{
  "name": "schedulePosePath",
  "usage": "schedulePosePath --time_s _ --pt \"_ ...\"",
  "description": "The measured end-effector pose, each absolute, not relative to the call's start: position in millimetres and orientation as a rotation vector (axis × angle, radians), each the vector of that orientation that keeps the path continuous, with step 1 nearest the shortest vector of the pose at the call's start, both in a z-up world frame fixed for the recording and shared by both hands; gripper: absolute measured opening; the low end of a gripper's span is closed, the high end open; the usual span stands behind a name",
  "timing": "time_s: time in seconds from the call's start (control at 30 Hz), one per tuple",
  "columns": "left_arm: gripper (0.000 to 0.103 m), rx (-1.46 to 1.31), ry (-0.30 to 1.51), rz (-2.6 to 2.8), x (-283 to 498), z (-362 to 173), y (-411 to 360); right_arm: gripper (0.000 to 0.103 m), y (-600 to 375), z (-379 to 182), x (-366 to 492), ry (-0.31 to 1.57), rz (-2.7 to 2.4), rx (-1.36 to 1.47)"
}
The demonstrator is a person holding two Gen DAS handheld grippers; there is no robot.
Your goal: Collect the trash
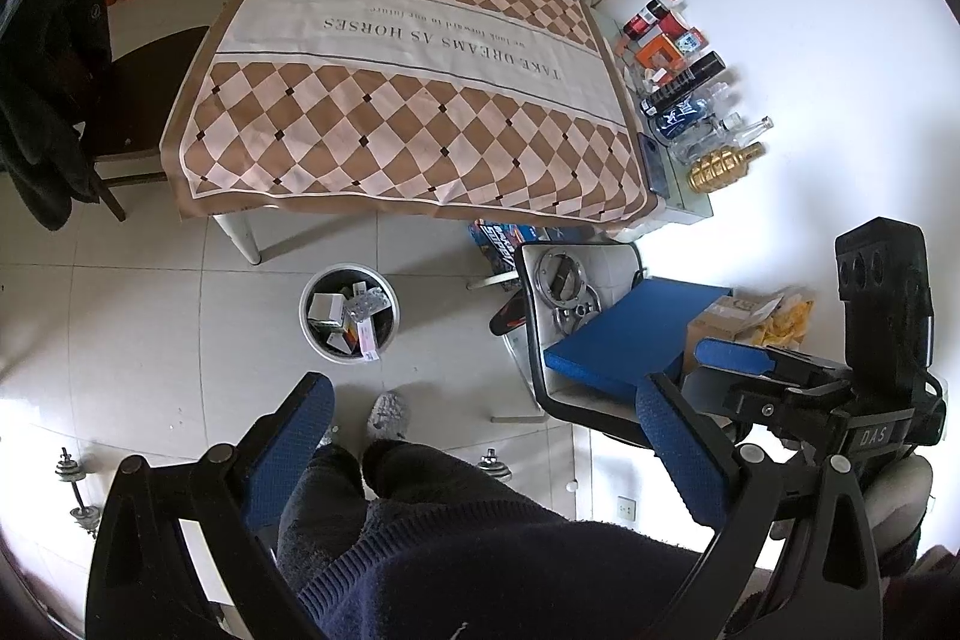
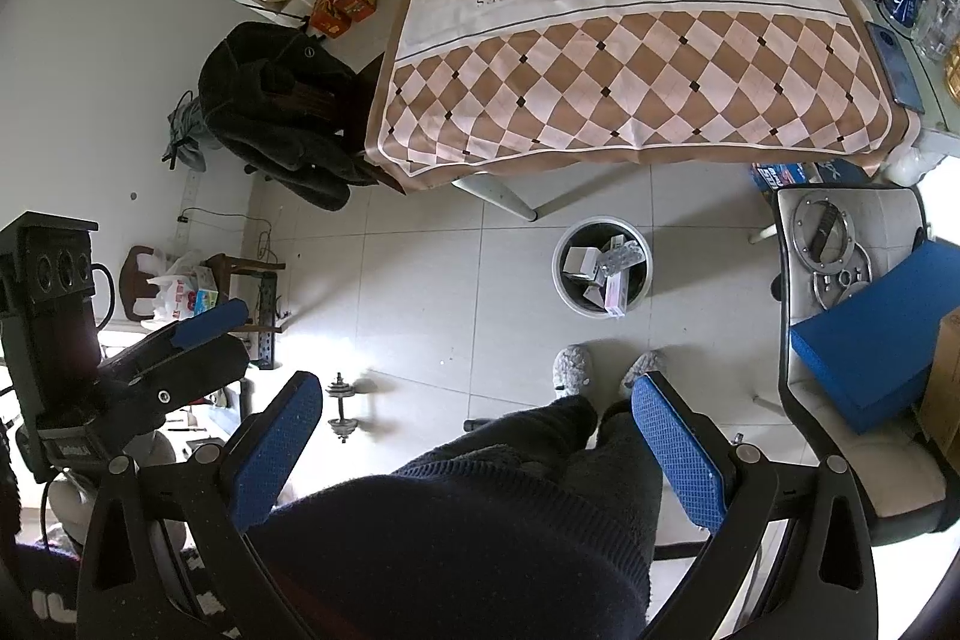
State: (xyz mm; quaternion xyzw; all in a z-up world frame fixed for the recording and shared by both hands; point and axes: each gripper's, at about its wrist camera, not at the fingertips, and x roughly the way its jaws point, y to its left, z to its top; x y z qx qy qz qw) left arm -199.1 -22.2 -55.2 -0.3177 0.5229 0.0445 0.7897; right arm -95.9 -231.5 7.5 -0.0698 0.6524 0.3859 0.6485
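Trash bin (image 1: 350,311) on the floor, just in front of the table (image 1: 396,88), near its leg; boxes and packets (image 1: 351,316) inside it. Person's feet (image 2: 606,370) stand in front of the bin. Chair (image 1: 576,340) to the right of the bin, with metal rings (image 1: 561,280) and a flat box (image 1: 630,340) on its seat. Bottles (image 1: 690,100) along the table's right edge. Dumbbell (image 2: 342,406) on the floor left of the feet.

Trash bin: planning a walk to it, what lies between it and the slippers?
Only bare floor tile between the trash bin and slippers, clearest in the right wrist view.
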Motion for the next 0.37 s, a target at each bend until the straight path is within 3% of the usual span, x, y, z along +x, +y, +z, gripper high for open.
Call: schedulePosePath --time_s 0.37 --pt "0.103 -0.684 1.122 0.093 -199.7 -55.4 -24.1 0.103 -232.0 6.9 -94.2 1.485 0.878 -0.154"
